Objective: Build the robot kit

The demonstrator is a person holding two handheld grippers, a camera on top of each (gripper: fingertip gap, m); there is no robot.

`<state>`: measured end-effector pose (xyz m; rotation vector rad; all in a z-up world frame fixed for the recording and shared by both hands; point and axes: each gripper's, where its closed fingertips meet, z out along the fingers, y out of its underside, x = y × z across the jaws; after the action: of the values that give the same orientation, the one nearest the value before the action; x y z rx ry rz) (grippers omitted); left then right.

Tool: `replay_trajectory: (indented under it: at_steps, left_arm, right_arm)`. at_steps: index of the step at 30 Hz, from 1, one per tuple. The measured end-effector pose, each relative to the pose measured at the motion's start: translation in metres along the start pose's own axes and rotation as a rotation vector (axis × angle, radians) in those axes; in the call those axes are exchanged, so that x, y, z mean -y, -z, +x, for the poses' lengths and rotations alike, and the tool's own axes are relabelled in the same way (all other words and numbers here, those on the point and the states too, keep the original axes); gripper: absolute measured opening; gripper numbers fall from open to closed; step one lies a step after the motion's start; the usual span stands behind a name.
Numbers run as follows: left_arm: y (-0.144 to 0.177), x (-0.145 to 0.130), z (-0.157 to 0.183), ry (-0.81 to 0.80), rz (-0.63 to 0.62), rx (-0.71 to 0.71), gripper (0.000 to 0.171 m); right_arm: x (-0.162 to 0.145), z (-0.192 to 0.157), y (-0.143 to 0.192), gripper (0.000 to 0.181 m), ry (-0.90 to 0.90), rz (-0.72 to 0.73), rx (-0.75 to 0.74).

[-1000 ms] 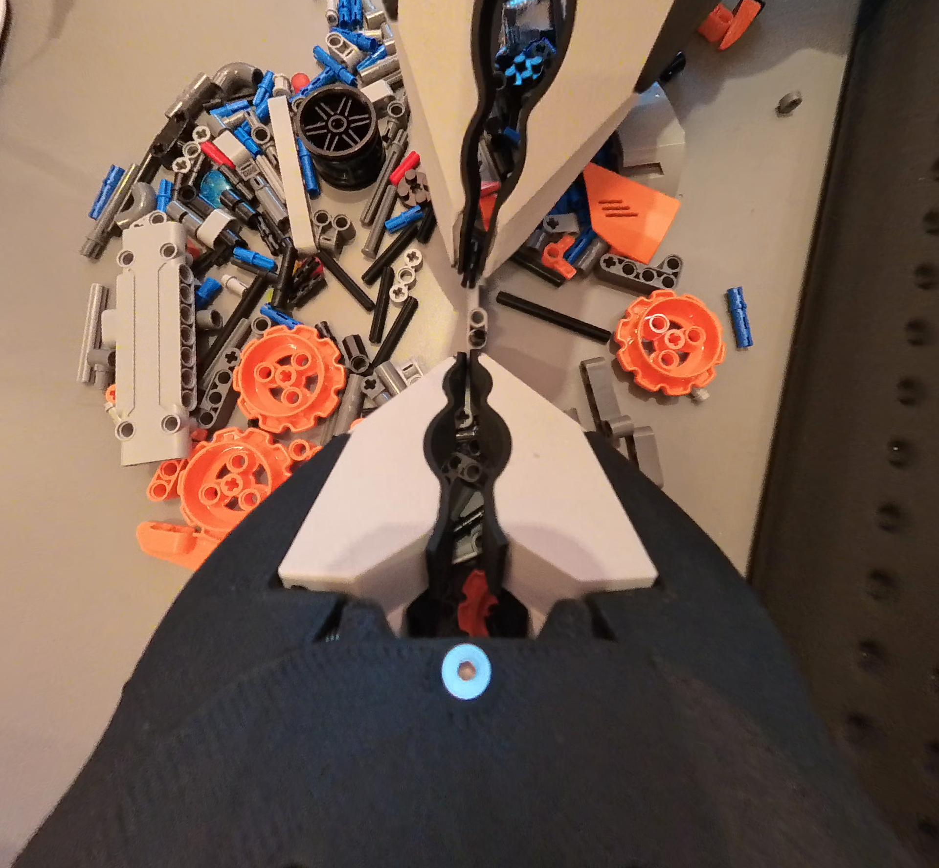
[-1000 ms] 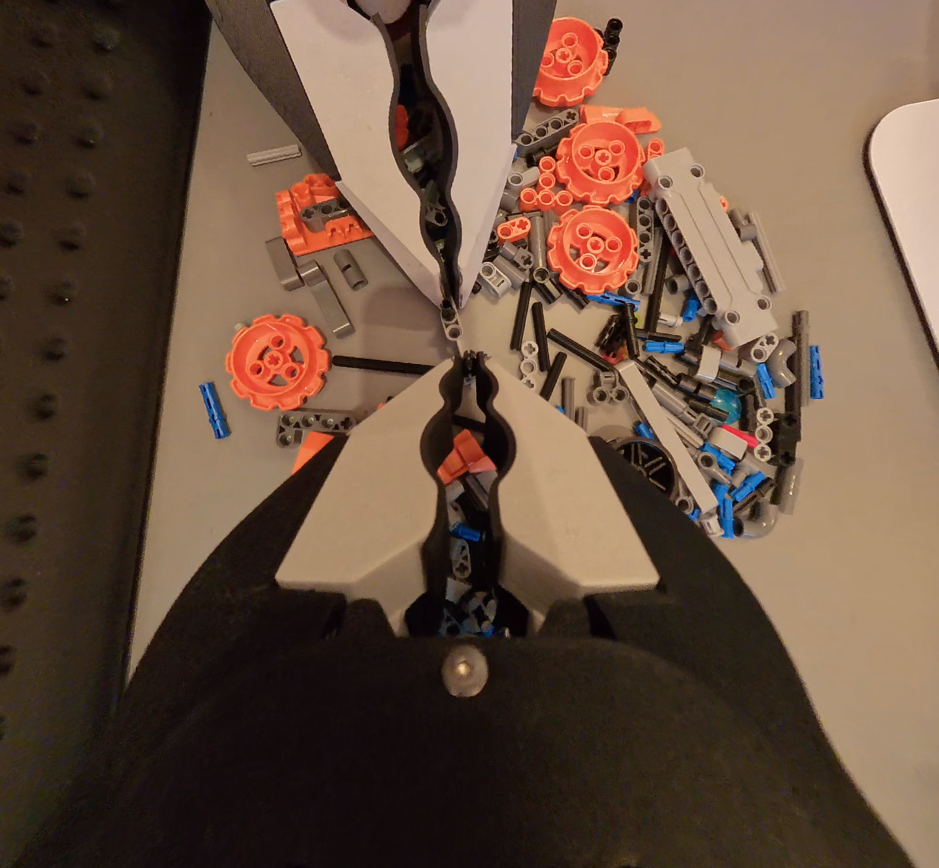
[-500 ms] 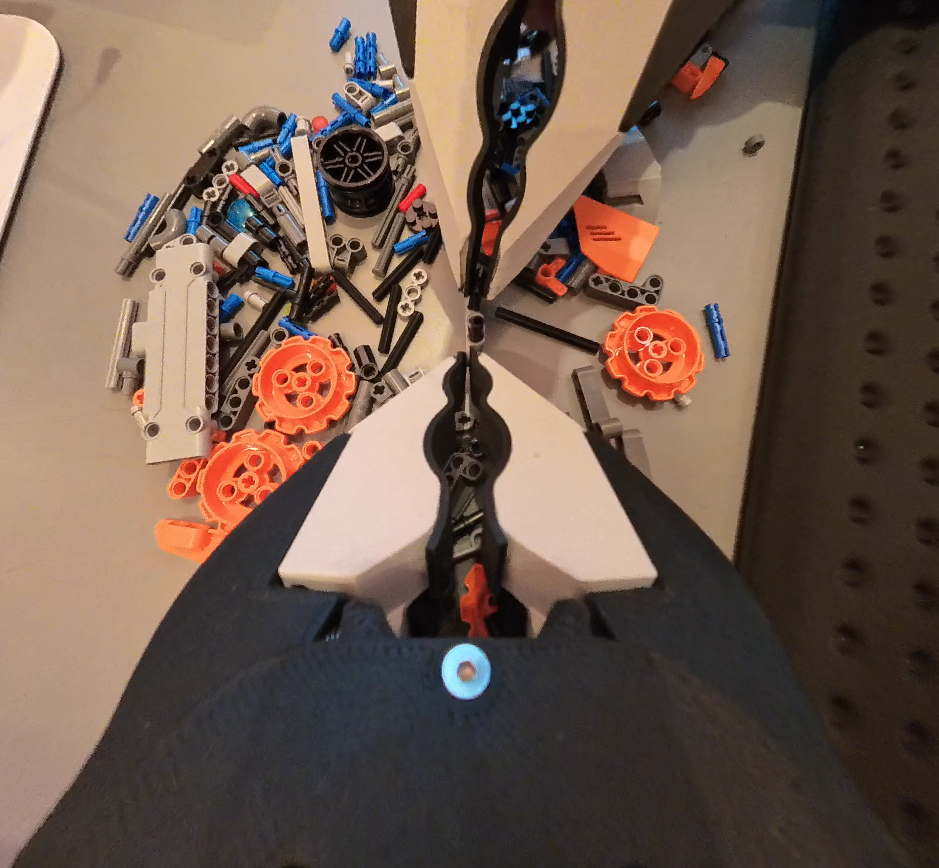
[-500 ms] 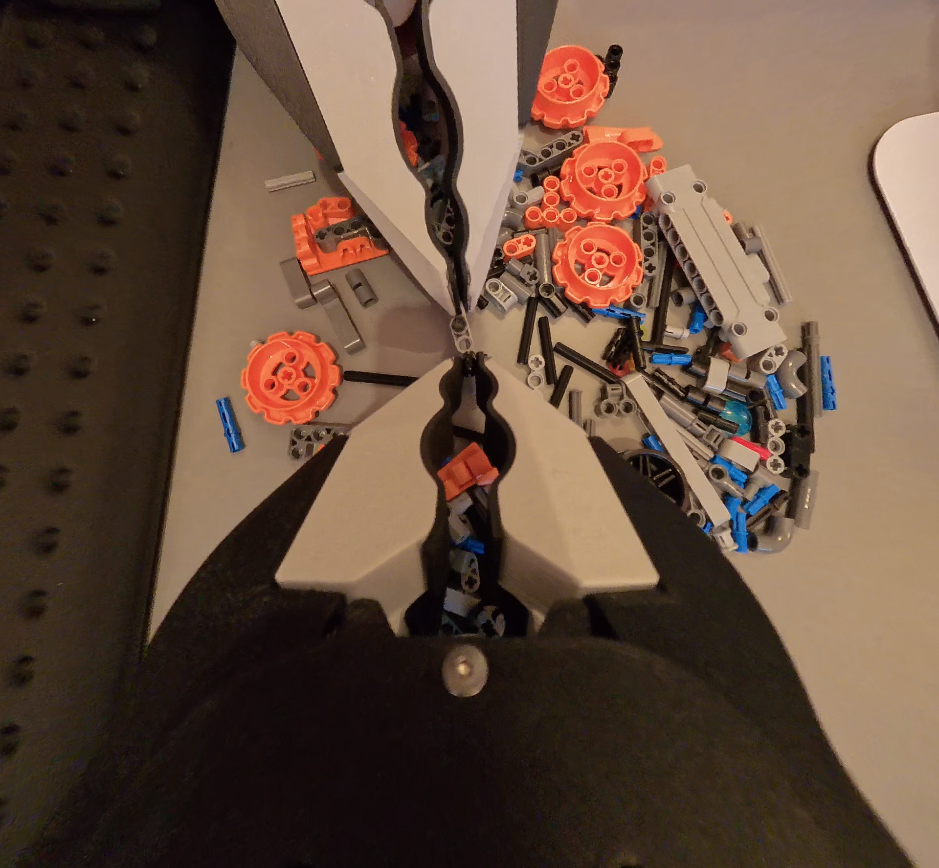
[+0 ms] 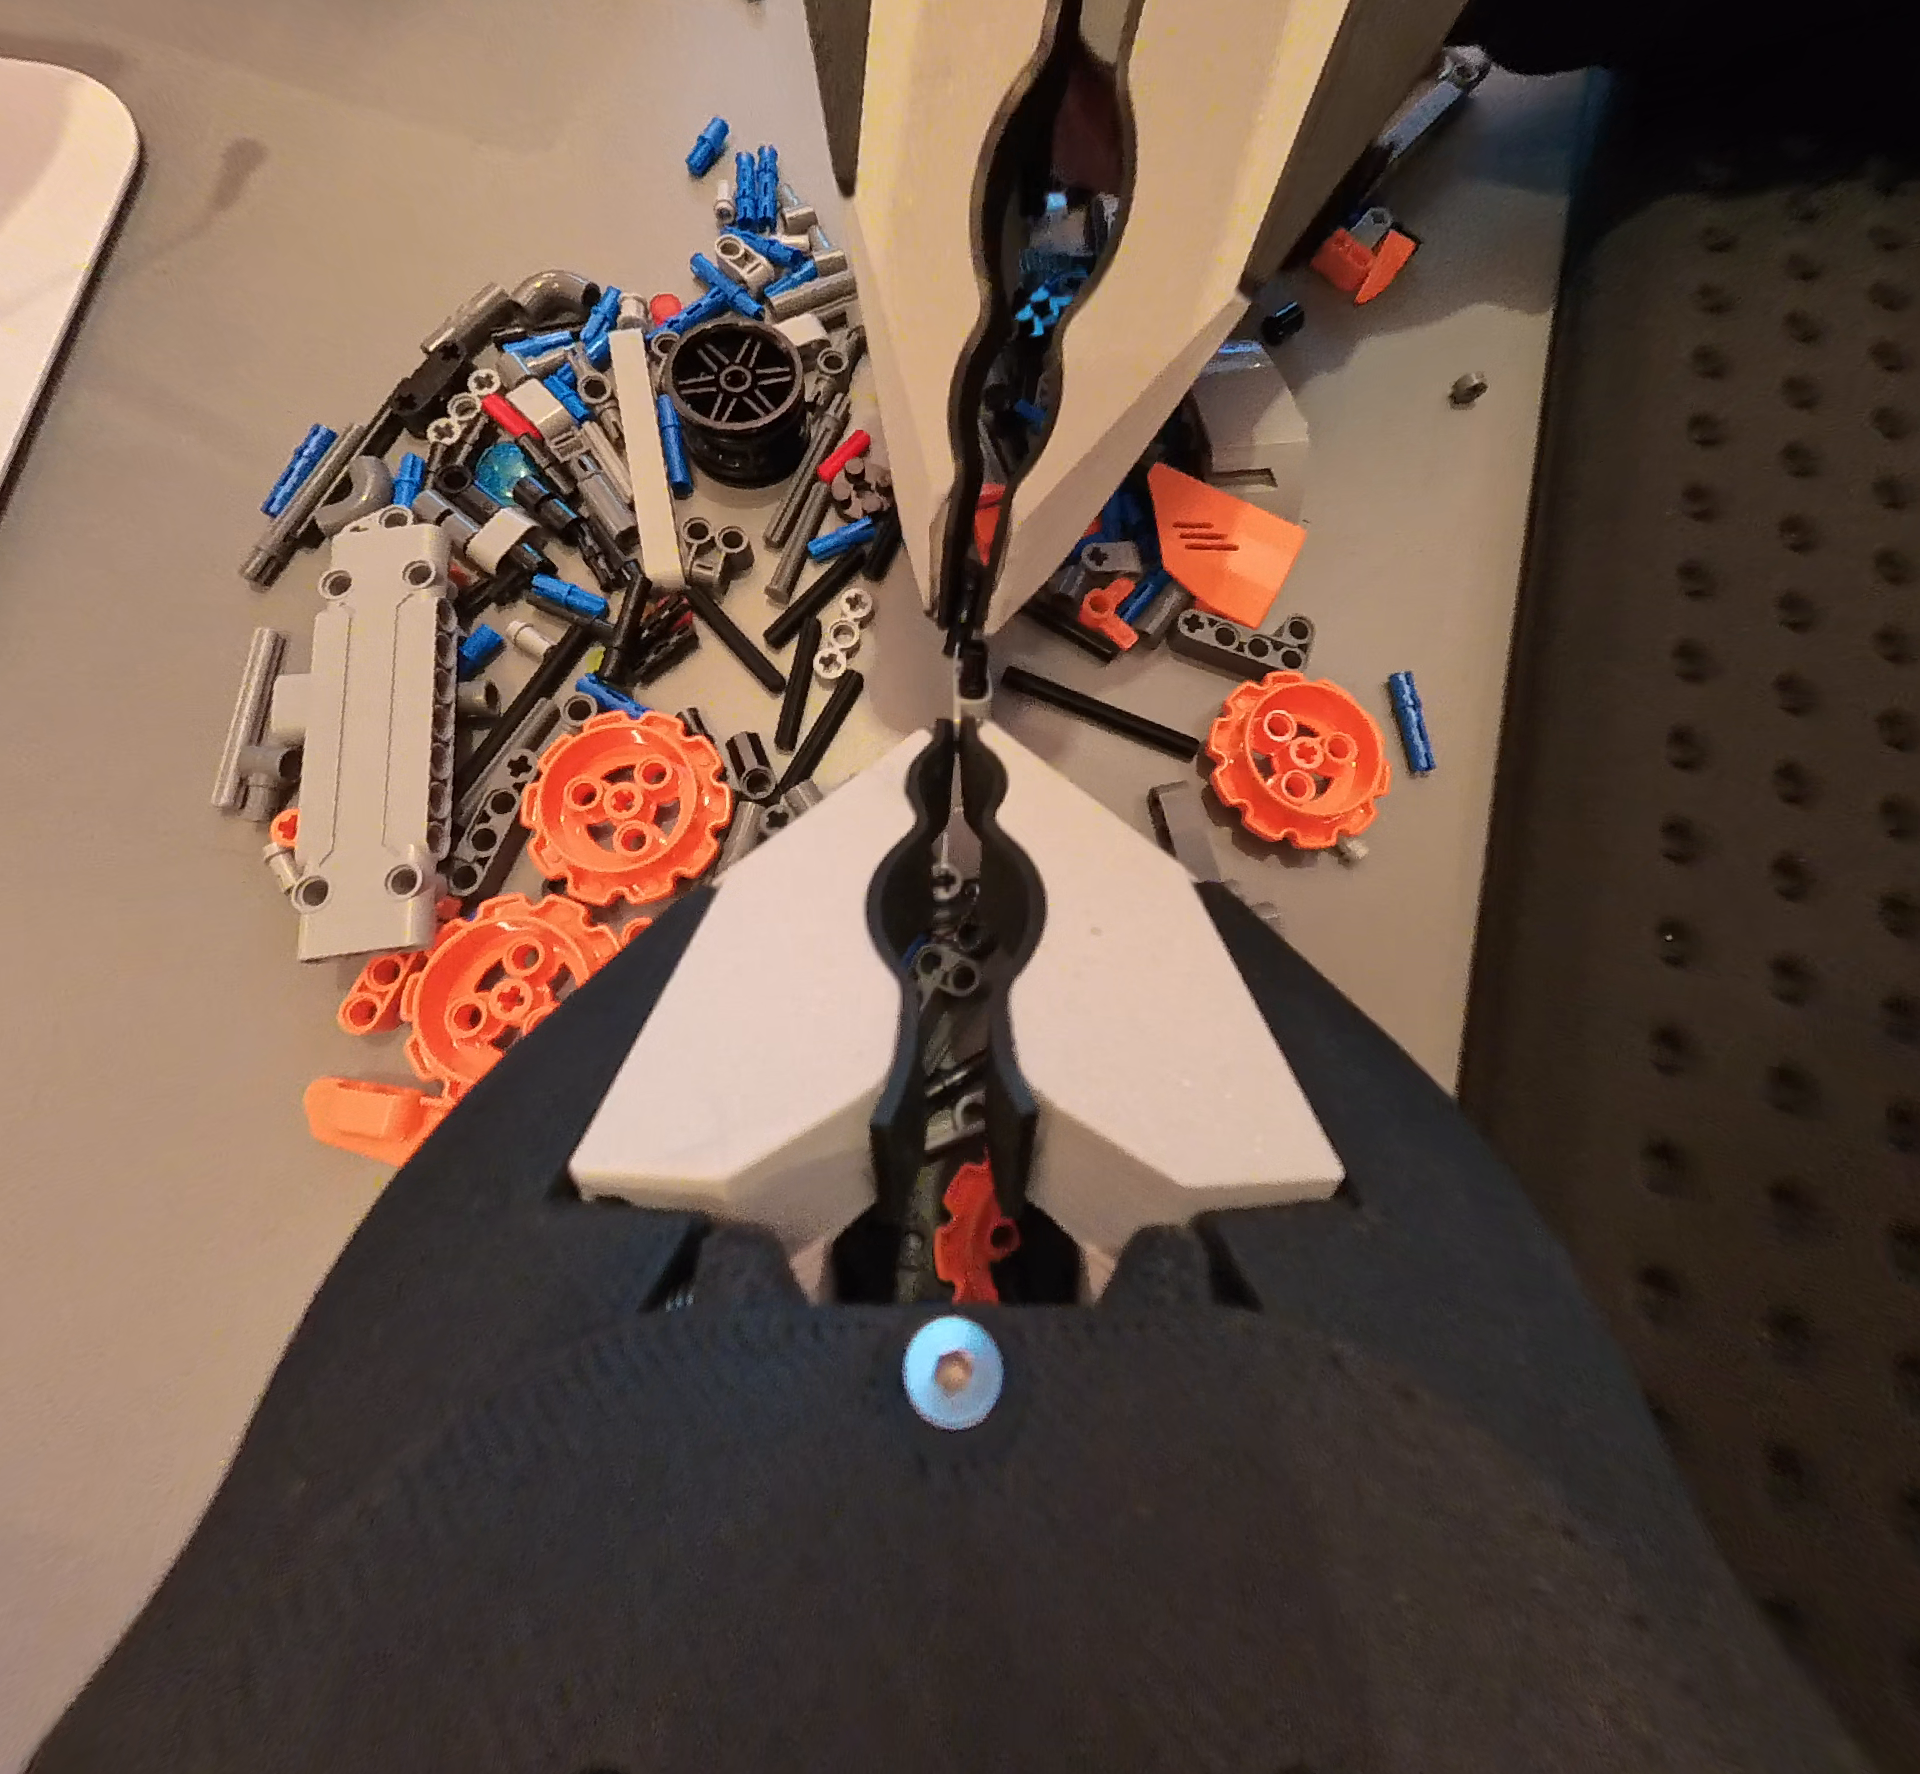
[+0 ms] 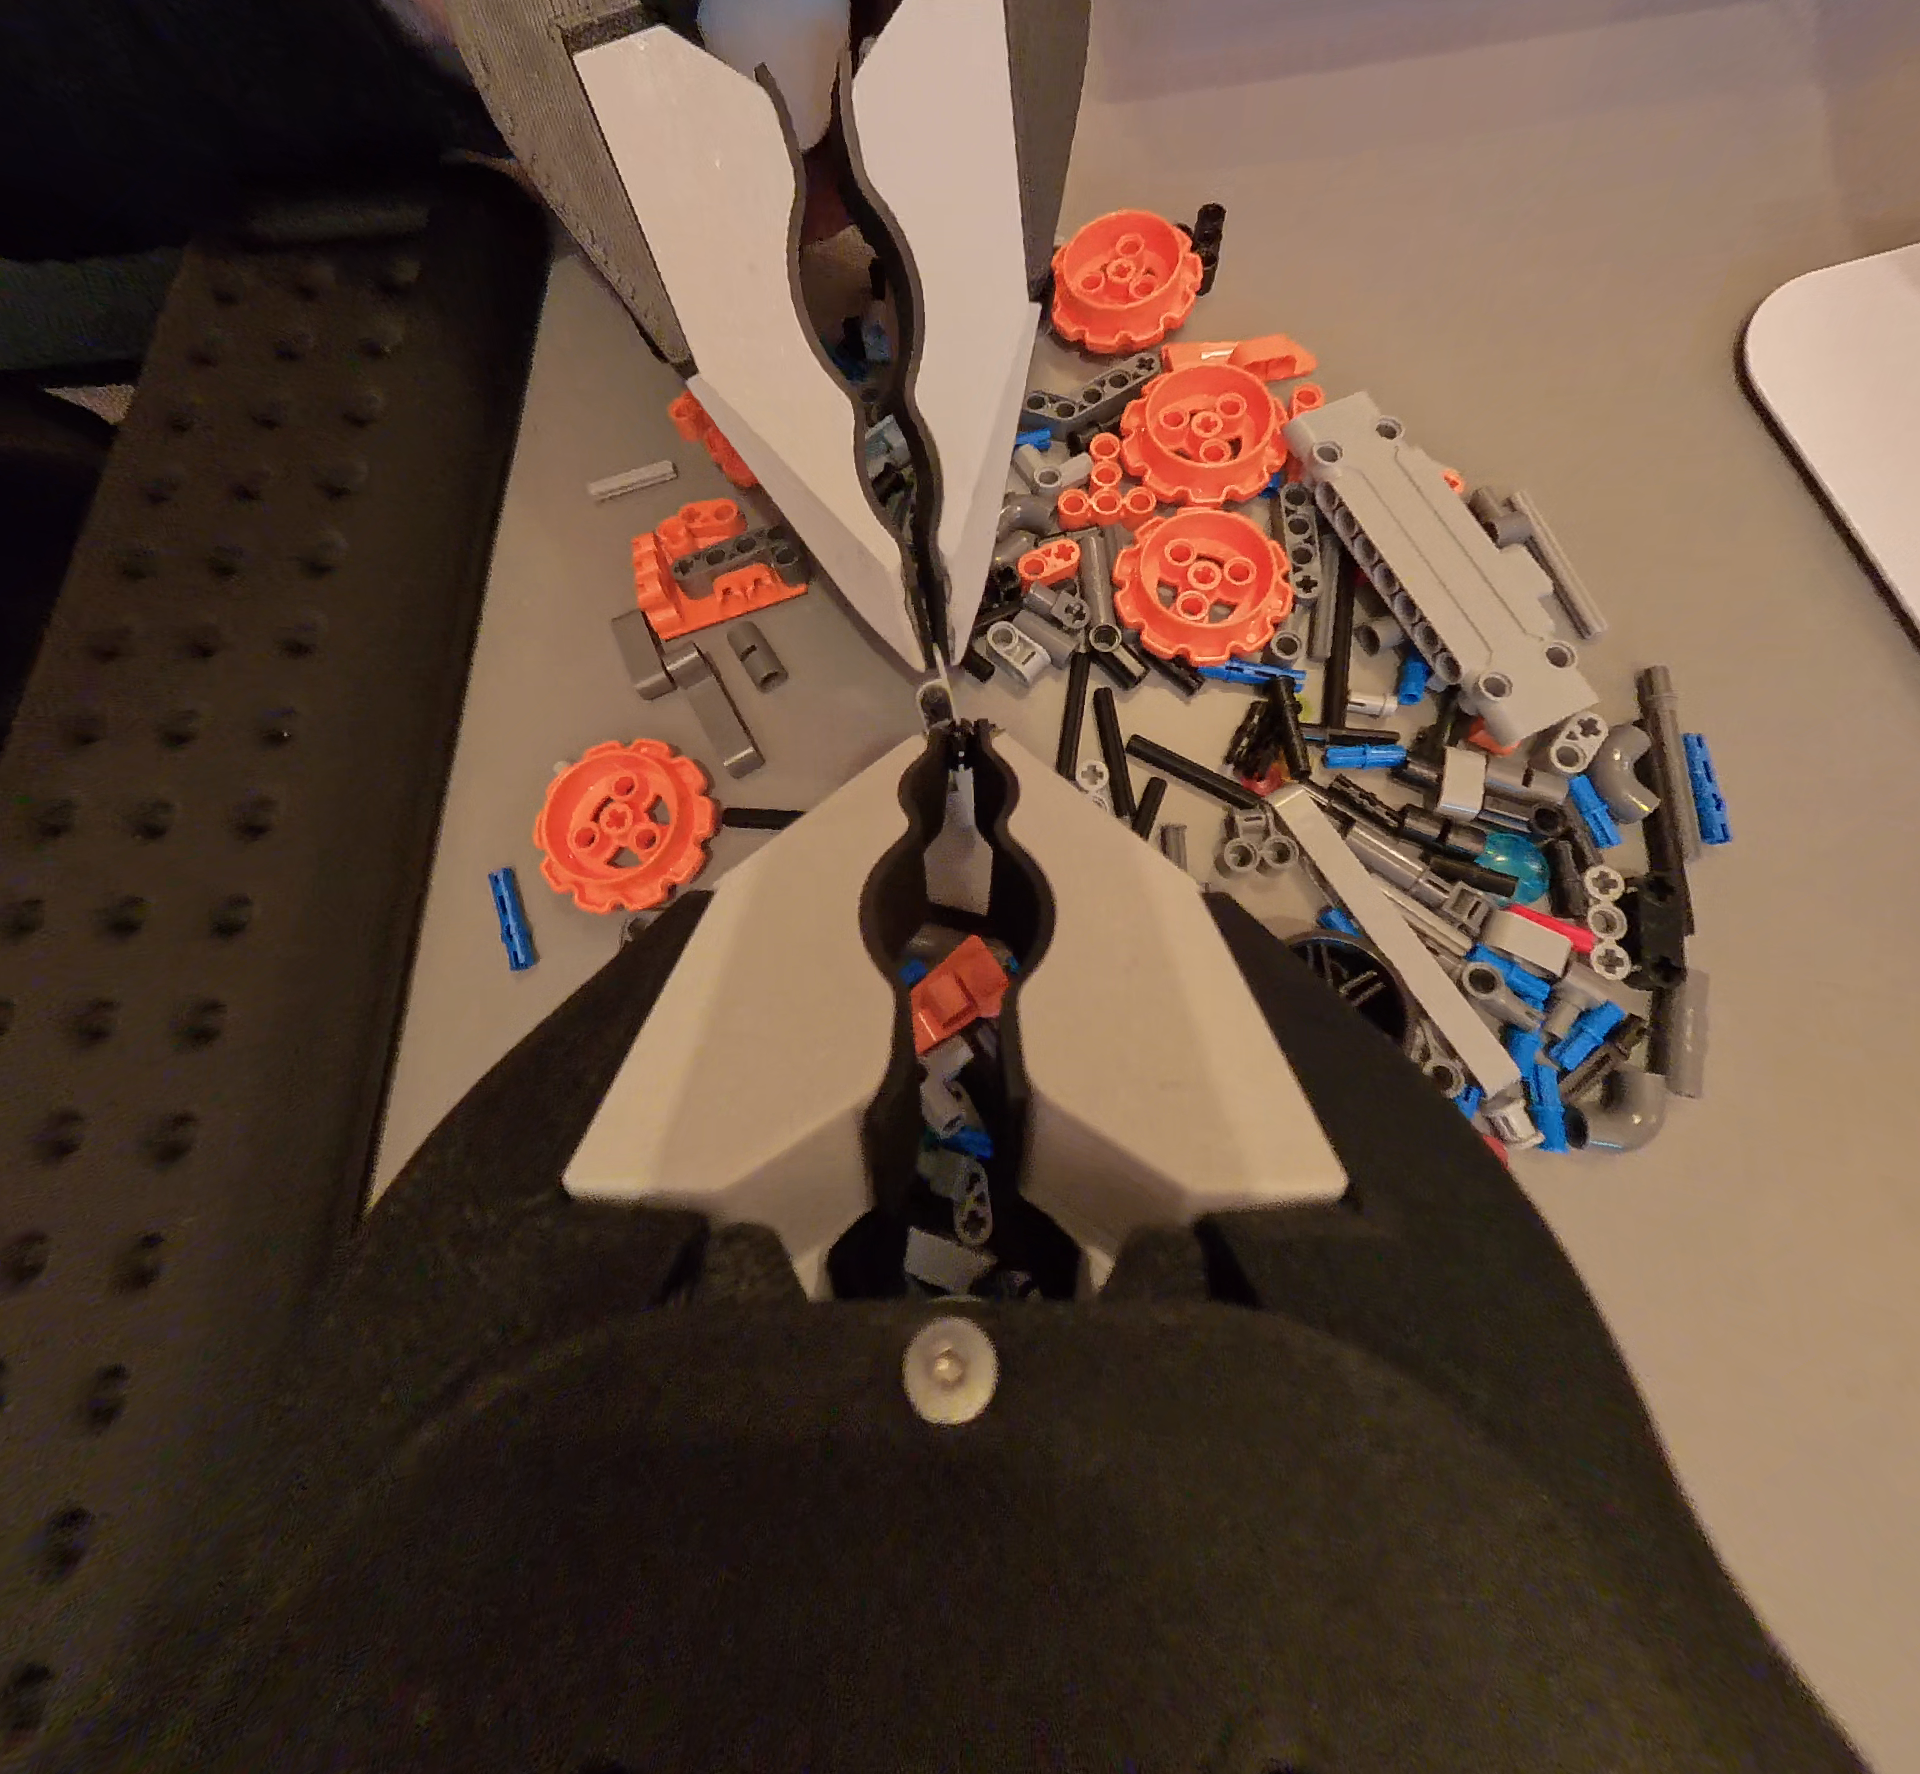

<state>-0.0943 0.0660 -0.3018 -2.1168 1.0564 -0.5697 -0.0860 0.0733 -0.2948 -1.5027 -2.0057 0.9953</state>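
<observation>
1. A grey worktop is strewn with loose building pieces.
2. A small grey connector is pinched above the heap, tip to tip, by the closed left tongs and closed right tongs.
</observation>
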Motion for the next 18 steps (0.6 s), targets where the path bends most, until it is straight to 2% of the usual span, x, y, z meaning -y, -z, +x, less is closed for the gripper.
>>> replay_trajectory:
  at_steps: [11, 18]
  left_arm:
    - [-0.0002, 0.0027, -0.0049, 0.034, 0.046, 0.017, 0.0]
    - [-0.0002, 0.0025, -0.004, 0.02, 0.058, 0.034, 0.0]
  right_arm:
    - [-0.0039, 0.0006, -0.0043, 0.001, 0.071, -0.029, -0.043]
    - [-0.0042, -0.0009, -0.0044, 0.001, 0.047, -0.021, -0.012]
